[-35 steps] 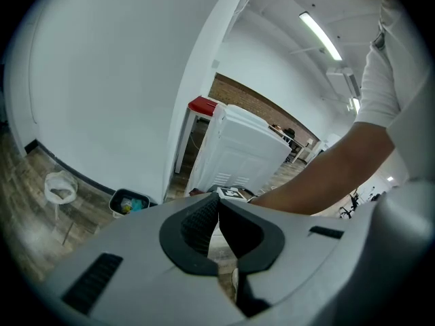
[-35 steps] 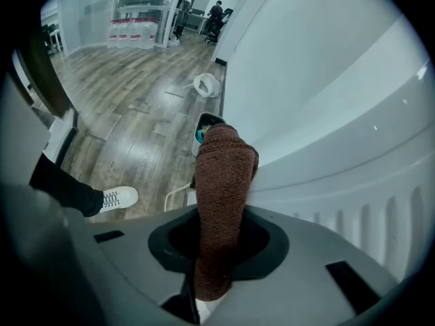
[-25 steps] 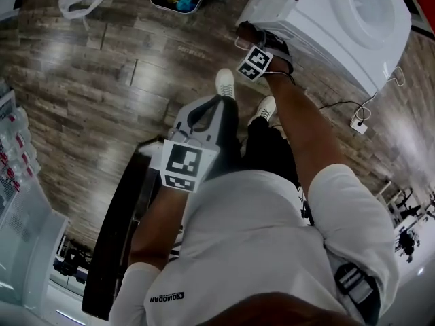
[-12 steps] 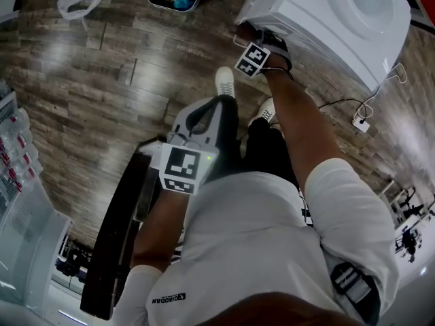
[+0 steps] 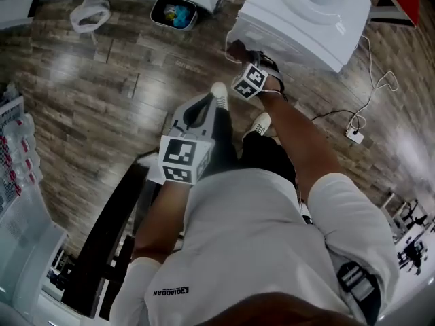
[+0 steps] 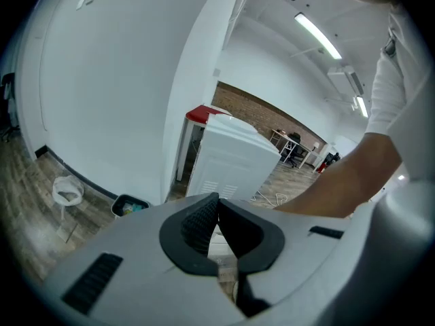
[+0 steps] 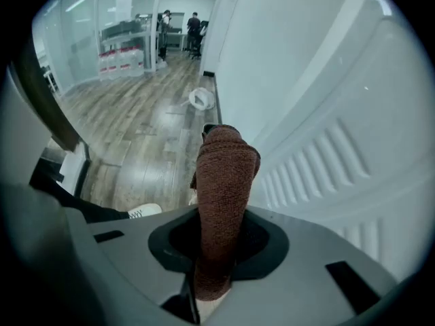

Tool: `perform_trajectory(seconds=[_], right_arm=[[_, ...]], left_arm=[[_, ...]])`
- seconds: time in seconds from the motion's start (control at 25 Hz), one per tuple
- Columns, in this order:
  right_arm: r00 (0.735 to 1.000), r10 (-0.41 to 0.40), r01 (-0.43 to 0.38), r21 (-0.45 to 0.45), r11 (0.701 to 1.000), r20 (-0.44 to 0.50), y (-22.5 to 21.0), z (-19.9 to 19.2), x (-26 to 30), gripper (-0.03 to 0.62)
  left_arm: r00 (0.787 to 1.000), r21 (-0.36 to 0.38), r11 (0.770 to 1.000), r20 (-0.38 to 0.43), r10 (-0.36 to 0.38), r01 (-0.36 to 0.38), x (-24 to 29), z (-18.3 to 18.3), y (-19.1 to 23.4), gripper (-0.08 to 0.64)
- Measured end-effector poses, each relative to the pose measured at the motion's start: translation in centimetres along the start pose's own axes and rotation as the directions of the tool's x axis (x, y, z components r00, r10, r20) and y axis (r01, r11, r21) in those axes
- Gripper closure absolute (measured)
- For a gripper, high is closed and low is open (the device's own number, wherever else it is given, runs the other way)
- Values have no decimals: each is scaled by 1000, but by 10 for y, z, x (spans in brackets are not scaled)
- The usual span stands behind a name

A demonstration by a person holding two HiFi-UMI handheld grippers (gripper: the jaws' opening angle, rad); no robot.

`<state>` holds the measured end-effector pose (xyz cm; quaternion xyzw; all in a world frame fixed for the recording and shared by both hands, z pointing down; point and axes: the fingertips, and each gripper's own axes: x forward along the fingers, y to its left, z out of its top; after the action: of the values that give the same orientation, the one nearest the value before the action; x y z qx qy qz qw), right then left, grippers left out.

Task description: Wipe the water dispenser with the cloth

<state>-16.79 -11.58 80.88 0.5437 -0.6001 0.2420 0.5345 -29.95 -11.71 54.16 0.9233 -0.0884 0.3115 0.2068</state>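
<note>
Right gripper (image 7: 216, 240) clamps the cloth (image 7: 223, 175) beside the dispenser (image 7: 326, 148)'s vented panel. Left gripper (image 6: 217, 219) is closed, empty. Shirt (image 5: 258, 243) reads "QIAODAN".

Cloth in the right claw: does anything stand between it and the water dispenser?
Nothing visible does. The brown cloth, clamped in the right claw, stands up right beside the louvred white side of the water dispenser, with only open air between them. Whether they actually touch cannot be told.

Cloth (image 7: 221, 182) — just beside water dispenser (image 5: 299, 19)
</note>
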Motion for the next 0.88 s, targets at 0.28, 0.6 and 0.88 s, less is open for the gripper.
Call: perform_trajectory(seconds=[0.28, 0.6, 0.88], right_arm=[[968, 22, -63, 157, 986, 250, -7, 5, -133, 520], [836, 111, -343, 354, 870, 538, -15, -31, -310, 520], [801, -25, -341, 491, 802, 598, -39, -113, -415, 520]], left_arm=[[996, 11, 1000, 86, 7, -8, -17, 23, -49, 560], [983, 50, 999, 183, -14, 5, -21, 61, -124, 559], [964, 107, 992, 248, -94, 69, -7, 79, -200, 560]])
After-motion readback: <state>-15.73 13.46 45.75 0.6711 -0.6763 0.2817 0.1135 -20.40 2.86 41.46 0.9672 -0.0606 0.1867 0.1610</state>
